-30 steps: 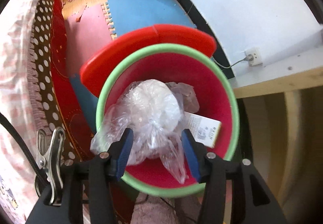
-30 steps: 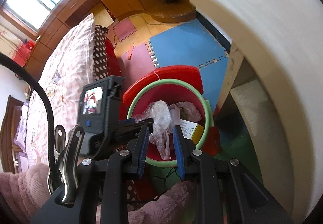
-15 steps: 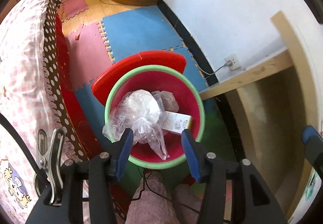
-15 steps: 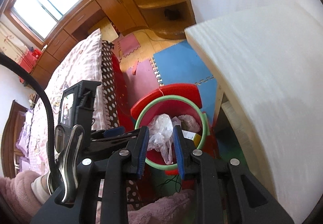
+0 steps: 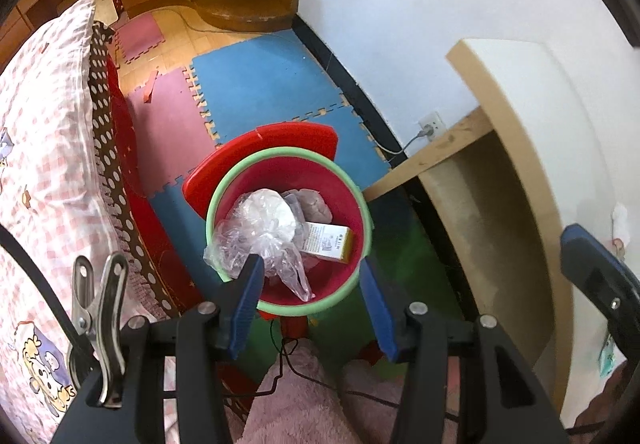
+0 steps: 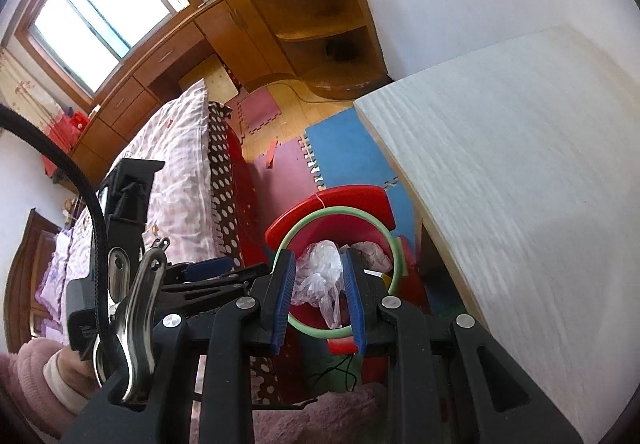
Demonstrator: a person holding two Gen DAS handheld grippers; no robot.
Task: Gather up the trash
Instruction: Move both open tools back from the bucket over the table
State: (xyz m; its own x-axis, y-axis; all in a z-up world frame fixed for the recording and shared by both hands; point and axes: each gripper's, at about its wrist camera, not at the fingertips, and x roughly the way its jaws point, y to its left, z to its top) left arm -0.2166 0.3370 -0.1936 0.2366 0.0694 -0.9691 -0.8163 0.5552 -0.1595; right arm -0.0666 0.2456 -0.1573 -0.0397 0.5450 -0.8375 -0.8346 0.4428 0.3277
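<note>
1. We see the white tabletop (image 6: 520, 204) only in part: it runs off the right edge of the right wrist view and hides the floor beyond the red bin (image 5: 340, 180). Its grain is blurred.
2. The bed (image 5: 40, 164), left of the bin, is cut off too; a pink checked cover lies over a brown dotted fabric and a red edge.
3. Foam puzzle mats (image 5: 260, 84) in blue and pink lie behind the bin, their toothed edges interlocked.
4. The bin is round, of smooth red plastic with a pale green rim, and its red lid stands open behind it. The near rim is hidden behind the left gripper (image 5: 312, 304).
5. The trash is inside the bin: a crinkled clear plastic bag (image 5: 264, 228) (one corner drapes over the left rim), a printed carton (image 5: 328, 242) to its right, and a pinkish crumple (image 5: 312, 204) behind that we cannot identify.
6. The left gripper hangs above the bin, its blue-padded jaws apart with nothing between them.
7. The right gripper (image 6: 318, 296) also hangs above the bin, its jaws closer together yet gapped and empty; the bag seen between them lies far below.
8. A wall socket (image 5: 430, 126) right of the bin has a cord plugged in.
</note>
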